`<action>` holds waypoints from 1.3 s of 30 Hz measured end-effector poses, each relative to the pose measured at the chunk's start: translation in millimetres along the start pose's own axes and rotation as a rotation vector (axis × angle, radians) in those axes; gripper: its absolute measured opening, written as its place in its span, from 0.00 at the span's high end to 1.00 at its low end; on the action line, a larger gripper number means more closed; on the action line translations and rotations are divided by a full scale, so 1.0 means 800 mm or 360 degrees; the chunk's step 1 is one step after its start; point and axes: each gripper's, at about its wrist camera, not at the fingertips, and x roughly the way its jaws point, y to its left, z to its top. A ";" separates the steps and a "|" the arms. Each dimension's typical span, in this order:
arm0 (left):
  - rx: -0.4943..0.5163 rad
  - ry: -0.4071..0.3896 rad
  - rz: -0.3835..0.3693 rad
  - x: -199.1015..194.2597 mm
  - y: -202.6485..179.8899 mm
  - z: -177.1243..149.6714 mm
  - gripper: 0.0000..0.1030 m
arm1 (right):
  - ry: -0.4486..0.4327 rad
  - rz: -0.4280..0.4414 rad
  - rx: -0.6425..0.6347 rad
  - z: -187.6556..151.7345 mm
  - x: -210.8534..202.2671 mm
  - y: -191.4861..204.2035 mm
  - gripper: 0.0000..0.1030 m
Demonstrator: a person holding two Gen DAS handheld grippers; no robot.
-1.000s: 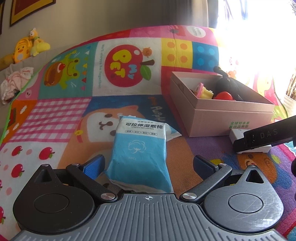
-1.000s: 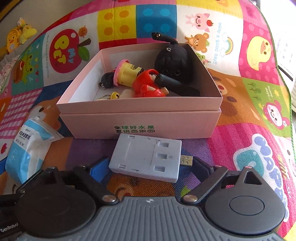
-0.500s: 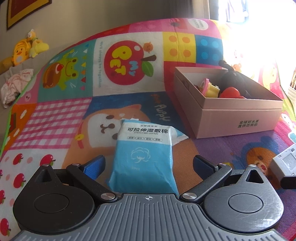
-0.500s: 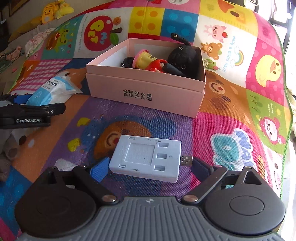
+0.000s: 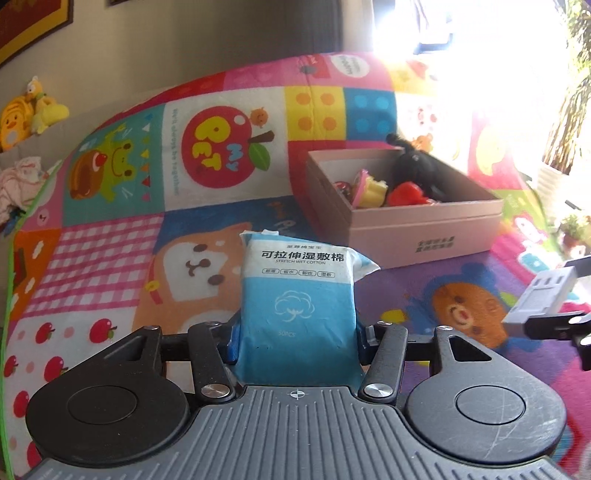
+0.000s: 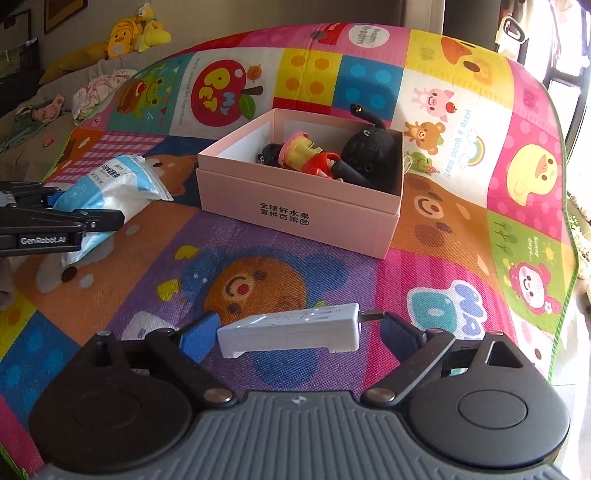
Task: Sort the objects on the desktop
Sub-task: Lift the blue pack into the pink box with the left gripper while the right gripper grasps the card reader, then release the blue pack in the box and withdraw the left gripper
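Note:
My left gripper (image 5: 295, 334) is shut on a blue and white cotton-pad pack (image 5: 297, 295) and holds it upright above the play mat. The pack also shows at the left of the right wrist view (image 6: 107, 188), between the left gripper's fingers (image 6: 88, 219). My right gripper (image 6: 299, 332) holds a white USB hub (image 6: 291, 328) lifted above the mat; its left pad (image 6: 197, 334) stands slightly off the hub's end, so the grip is unclear. The hub shows at the right of the left wrist view (image 5: 543, 295). A pink box (image 6: 295, 210) holds a black plush (image 6: 369, 155) and small figures.
A colourful cartoon play mat (image 6: 461, 184) covers the surface. Yellow plush toys (image 6: 129, 33) and crumpled clothes (image 6: 99, 85) lie beyond its far left edge. The mat's right edge (image 6: 569, 258) drops off near a bright window.
The left gripper has closed on the cotton-pad pack and lifted it. The right gripper has pulled back from the pink box and raised the hub, which has tilted edge-on.

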 end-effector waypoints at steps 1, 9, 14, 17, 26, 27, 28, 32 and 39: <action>-0.0016 -0.0036 -0.0041 -0.012 -0.001 0.008 0.44 | -0.0020 -0.0008 -0.0009 0.001 -0.004 -0.001 0.09; -0.0029 -0.0277 -0.0141 0.003 -0.032 0.102 0.44 | -0.0118 -0.0016 -0.0002 0.007 -0.019 -0.002 0.09; -0.0138 -0.0219 -0.0180 0.082 -0.053 0.121 0.44 | -0.0127 -0.0028 -0.0010 0.002 -0.018 -0.002 0.09; -0.0173 -0.0233 -0.0199 0.118 -0.061 0.128 0.42 | -0.0120 -0.0028 0.0000 0.000 -0.014 -0.005 0.09; -0.0158 -0.0190 -0.0121 0.117 -0.040 0.089 0.08 | -0.0057 -0.0024 -0.0029 0.001 0.004 -0.010 0.24; -0.0127 -0.0193 -0.0098 0.111 -0.038 0.083 0.07 | -0.0060 -0.0029 -0.0047 0.000 0.003 -0.010 0.23; -0.0093 -0.0193 -0.0070 0.108 -0.038 0.078 0.07 | -0.0059 -0.0035 -0.0070 -0.001 0.002 -0.009 0.20; -0.0007 -0.0159 0.0012 0.105 -0.036 0.060 0.06 | -0.0052 -0.0083 -0.0150 -0.007 0.000 -0.010 0.10; -0.0138 -0.0041 -0.0081 0.076 -0.023 0.023 0.03 | -0.0056 -0.0083 -0.0247 -0.025 0.004 -0.010 0.02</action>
